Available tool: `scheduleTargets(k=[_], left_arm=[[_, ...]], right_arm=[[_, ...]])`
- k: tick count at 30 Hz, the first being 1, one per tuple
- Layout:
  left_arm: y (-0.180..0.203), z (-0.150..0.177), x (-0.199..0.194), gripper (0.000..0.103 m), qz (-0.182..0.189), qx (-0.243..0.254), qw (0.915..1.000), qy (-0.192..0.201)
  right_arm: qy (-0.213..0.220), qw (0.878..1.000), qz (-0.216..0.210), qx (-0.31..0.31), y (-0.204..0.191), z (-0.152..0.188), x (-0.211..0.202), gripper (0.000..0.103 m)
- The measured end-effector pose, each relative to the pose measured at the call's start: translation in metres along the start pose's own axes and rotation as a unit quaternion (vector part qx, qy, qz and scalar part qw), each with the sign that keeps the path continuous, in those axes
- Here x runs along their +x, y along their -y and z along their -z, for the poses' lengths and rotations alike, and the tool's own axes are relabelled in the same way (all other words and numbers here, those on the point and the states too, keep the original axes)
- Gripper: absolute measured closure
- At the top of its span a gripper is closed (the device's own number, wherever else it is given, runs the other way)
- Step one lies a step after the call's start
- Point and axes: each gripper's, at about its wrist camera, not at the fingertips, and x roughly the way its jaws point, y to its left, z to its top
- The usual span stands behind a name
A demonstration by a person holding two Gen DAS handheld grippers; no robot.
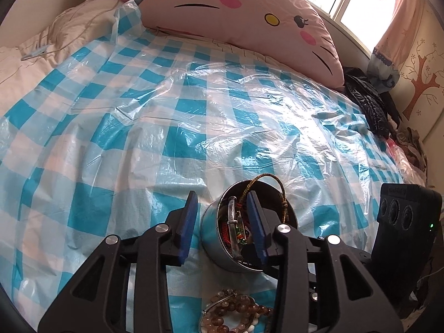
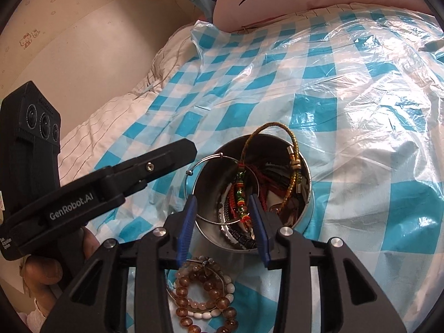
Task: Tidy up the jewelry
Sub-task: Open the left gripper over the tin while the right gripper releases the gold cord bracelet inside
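Observation:
A round metal tin [image 1: 213,238] [image 2: 306,199] sits on the blue checked plastic sheet and holds several bracelets and cords. A braided gold-green cord bracelet [image 1: 280,191] [image 2: 288,138] sticks up over its rim. A thin silver wire bangle [image 2: 205,166] hangs over the tin's left rim. My left gripper [image 1: 222,216] is open, its fingers astride the tin's near-left wall. My right gripper [image 2: 223,211] is open, its fingers astride the tin's near rim. A pile of brown and white bead bracelets [image 2: 205,294] [image 1: 236,310] lies on the sheet just in front of the tin.
The sheet [image 1: 166,127] covers a bed. A pink cat-face pillow [image 1: 249,11] lies at the far edge, a black jacket [image 1: 371,102] at the far right. The left gripper's body [image 2: 83,194] reaches in from the left in the right wrist view.

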Motion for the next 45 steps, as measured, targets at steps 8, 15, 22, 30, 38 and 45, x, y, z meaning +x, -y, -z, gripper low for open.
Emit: scheduleTargets(k=[8, 15, 22, 30, 38, 45], left_arm=[[-0.008, -0.003, -0.012, 0.056, 0.011, -0.03, 0.9992, 0.022], [-0.013, -0.002, -0.015, 0.056, 0.004, -0.032, 0.9992, 0.023], [-0.018, 0.001, -0.016, 0.055, 0.003, -0.037, 0.9991, 0.021], [-0.023, 0.002, -0.023, 0.054, -0.012, -0.047, 0.9987, 0.019], [-0.027, 0.005, -0.025, 0.05, -0.023, -0.057, 0.998, 0.018], [-0.027, 0.007, -0.025, 0.05, -0.033, -0.055, 0.9978, 0.017]], right_arm=[[0.079, 0.997, 0.025, -0.004, -0.001, -0.022, -0.023, 0.058], [0.071, 0.994, 0.075, 0.029, 0.03, -0.049, -0.005, 0.057], [0.06, 0.997, 0.051, -0.026, 0.013, -0.04, -0.007, 0.089], [-0.002, 0.998, 0.004, -0.062, -0.013, -0.006, 0.003, 0.092], [-0.004, 0.995, 0.007, -0.1, -0.036, 0.006, -0.006, 0.077], [0.038, 0.998, 0.021, -0.055, -0.026, -0.005, -0.012, 0.065]])
